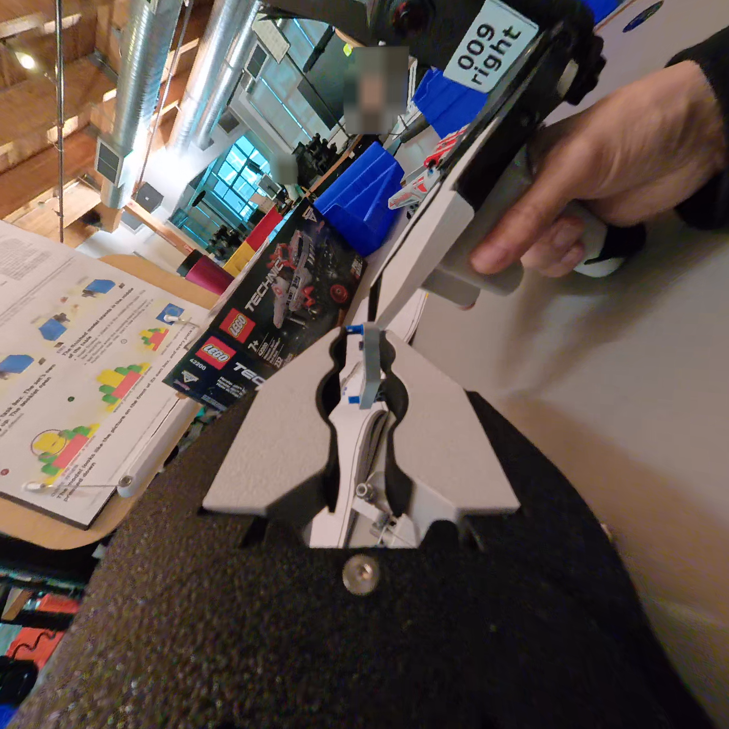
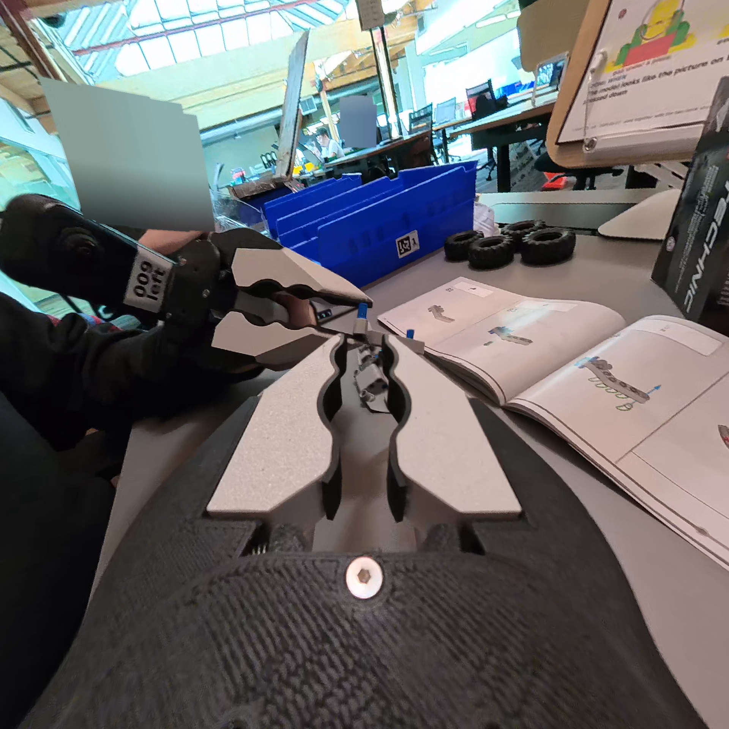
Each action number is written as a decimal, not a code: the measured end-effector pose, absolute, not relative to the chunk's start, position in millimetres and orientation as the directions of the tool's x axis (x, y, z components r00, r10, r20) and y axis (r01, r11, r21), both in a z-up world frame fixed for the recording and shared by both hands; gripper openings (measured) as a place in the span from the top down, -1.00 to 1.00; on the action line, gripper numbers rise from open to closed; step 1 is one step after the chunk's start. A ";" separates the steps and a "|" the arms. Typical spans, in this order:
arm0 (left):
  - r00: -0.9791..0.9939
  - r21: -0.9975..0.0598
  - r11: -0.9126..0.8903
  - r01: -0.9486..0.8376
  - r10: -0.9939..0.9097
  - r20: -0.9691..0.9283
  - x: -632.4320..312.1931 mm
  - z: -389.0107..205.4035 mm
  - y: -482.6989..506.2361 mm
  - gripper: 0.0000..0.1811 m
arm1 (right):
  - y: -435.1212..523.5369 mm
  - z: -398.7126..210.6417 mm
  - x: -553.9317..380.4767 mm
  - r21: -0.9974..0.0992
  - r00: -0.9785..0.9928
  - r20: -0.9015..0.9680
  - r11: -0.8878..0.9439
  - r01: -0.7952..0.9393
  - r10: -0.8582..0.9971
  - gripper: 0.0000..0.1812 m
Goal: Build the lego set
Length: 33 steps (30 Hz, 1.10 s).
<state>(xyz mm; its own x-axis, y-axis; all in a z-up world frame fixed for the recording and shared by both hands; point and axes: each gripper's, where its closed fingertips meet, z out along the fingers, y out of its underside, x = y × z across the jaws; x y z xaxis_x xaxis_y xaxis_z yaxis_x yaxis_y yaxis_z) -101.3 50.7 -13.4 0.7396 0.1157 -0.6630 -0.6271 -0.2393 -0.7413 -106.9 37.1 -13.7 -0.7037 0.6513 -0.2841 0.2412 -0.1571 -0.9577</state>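
A small grey Lego beam assembly [image 2: 369,378] with blue pins is held above the grey table [image 2: 591,552], between both grippers. My right gripper [image 2: 365,340] is shut on the beam's lower part, which lies between its jaws. My left gripper [image 2: 357,317] comes in from the left and is closed on the top end, at a blue pin [image 2: 362,309]. In the left wrist view the grey beam [image 1: 371,367] and blue pin [image 1: 354,328] sit between the tips of my left gripper [image 1: 362,333]. The right gripper [image 1: 394,292] comes in from above, held by a hand [image 1: 611,177].
An open instruction booklet [image 2: 552,355] lies on the table to the right. Several black tyres [image 2: 509,244] and blue bins [image 2: 374,221] stand behind it. The dark set box [image 1: 284,307] stands upright next to a board with a printed task sheet [image 1: 79,355]. Left and right tips are no more than a few centimetres apart.
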 end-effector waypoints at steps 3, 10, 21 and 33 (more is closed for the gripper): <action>0.698 -0.694 -0.228 -0.682 0.077 -0.712 -95.9 -16.4 51.7 0.85 | 35.1 -9.6 -104.5 -0.951 -0.724 -0.310 -0.194 0.243 0.617 0.87; 0.654 -0.644 -0.268 -0.716 0.063 -0.754 -95.6 -20.4 52.5 0.81 | 31.8 -14.8 -104.2 -0.947 -0.719 -0.318 -0.169 0.274 0.618 0.95; 0.688 -0.692 -0.310 -0.652 0.142 -0.712 -100.3 -13.4 53.5 0.91 | 45.2 -4.0 -105.1 -0.808 -0.680 -0.573 -0.454 0.375 0.457 0.95; 0.678 -0.678 -0.302 -0.671 0.121 -0.725 -100.6 -13.9 52.6 0.93 | 44.2 -3.5 -104.5 -0.759 -0.672 -0.627 -0.503 0.413 0.394 0.94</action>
